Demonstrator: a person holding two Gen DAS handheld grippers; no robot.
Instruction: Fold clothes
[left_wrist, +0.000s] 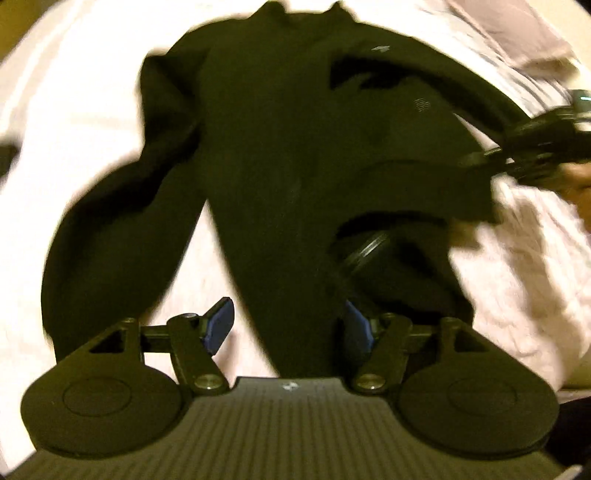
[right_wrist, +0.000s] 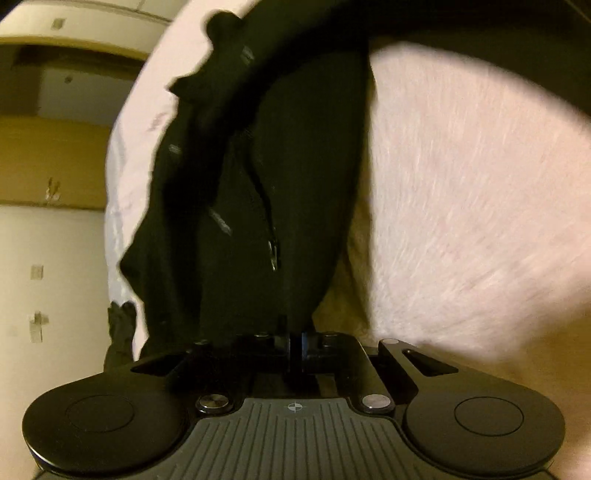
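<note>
From my left wrist view, the black sweater (left_wrist: 280, 155) lay spread on the bed's white fleecy blanket (left_wrist: 74, 110), collar at the far side and hem toward me. Its left sleeve curved down along the near left. My left gripper (left_wrist: 286, 325) sat at the hem with its 2 blue-padded fingers (left_wrist: 219, 325) wide apart; the hem ran into the gap between them, but nothing was clamped. At the right edge, my right gripper (left_wrist: 524, 155) had the right sleeve lifted off the blanket, and that side of the garment was bunched and folded inward. The view was motion-blurred.

From my right wrist view, the right gripper (right_wrist: 295, 343) had its fingers drawn together, pinched on the dark cloth of the sweater (right_wrist: 295, 166), which rose from the grip and stretched away toward the far side. A zipper pull (right_wrist: 272, 254) showed on the fabric. The blanket (right_wrist: 461, 184) filled the right; a pale wall (right_wrist: 55, 258) stood at left.
</note>
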